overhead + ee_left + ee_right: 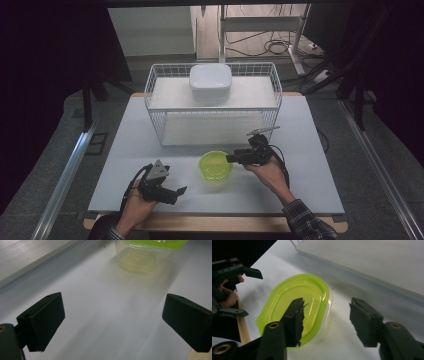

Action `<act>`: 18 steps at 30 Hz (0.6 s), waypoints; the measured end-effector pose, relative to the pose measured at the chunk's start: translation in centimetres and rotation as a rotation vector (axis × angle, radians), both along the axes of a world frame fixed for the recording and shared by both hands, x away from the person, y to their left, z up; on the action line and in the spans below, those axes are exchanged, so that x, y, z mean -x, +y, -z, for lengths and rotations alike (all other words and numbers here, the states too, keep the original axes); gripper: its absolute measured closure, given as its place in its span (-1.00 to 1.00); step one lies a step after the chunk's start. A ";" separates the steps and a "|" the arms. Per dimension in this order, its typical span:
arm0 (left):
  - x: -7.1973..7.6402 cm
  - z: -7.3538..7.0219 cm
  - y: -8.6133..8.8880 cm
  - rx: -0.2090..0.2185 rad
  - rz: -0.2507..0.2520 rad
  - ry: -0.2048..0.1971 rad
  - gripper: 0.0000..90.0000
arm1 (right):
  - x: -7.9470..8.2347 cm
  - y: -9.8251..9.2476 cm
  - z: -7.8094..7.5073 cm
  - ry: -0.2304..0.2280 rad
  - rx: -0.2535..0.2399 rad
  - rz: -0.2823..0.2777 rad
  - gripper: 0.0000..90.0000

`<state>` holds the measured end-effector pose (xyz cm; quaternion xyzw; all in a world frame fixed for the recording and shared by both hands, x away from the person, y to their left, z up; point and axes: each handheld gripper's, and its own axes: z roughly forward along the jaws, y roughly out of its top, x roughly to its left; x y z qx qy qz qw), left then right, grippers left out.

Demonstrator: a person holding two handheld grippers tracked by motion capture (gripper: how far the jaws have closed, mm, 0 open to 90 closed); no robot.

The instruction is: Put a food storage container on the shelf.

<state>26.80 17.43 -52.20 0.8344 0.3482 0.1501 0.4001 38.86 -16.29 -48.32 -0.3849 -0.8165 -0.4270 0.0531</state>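
Note:
A clear tub with a lime-green lid (215,166) stands on the white table top, near the front middle. My right gripper (231,159) reaches it from the right, pointing left. In the right gripper view its jaws straddle the tub's (297,300) near rim, one jaw over the lid and the other outside the wall, with gaps on both sides; the gripper (327,320) is open. My left gripper (179,193) rests low at the front left, pointing right toward the tub (142,255). It (112,322) is open with bare table between the jaws.
A white wire basket (150,85) stands at the back of the table top (125,160), with a shelf board across it. A white lidded box (210,82) sits on that shelf. The table's wooden front edge (215,222) lies just behind both hands.

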 end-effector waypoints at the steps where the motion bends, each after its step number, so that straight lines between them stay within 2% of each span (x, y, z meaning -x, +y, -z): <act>1: 0.0 0.0 0.0 -0.001 0.000 0.000 -0.91 | -0.1 0.1 0.1 0.008 -0.006 -0.003 0.13; 11: 0.0 0.0 0.0 -0.008 0.005 0.001 -0.91 | -1.6 0.5 1.4 0.148 -0.065 -0.010 0.47; 13: 0.0 0.1 -0.1 -0.008 0.006 0.002 -0.91 | -1.8 0.4 1.7 0.188 -0.098 -0.013 0.58; 16: 0.0 0.1 -0.1 -0.011 0.006 0.002 -0.91 | -2.0 0.3 1.8 0.218 -0.109 -0.013 0.71; 18: 0.0 0.1 -0.1 -0.010 0.005 0.001 -0.91 | -2.0 0.1 1.9 0.249 -0.134 -0.017 0.78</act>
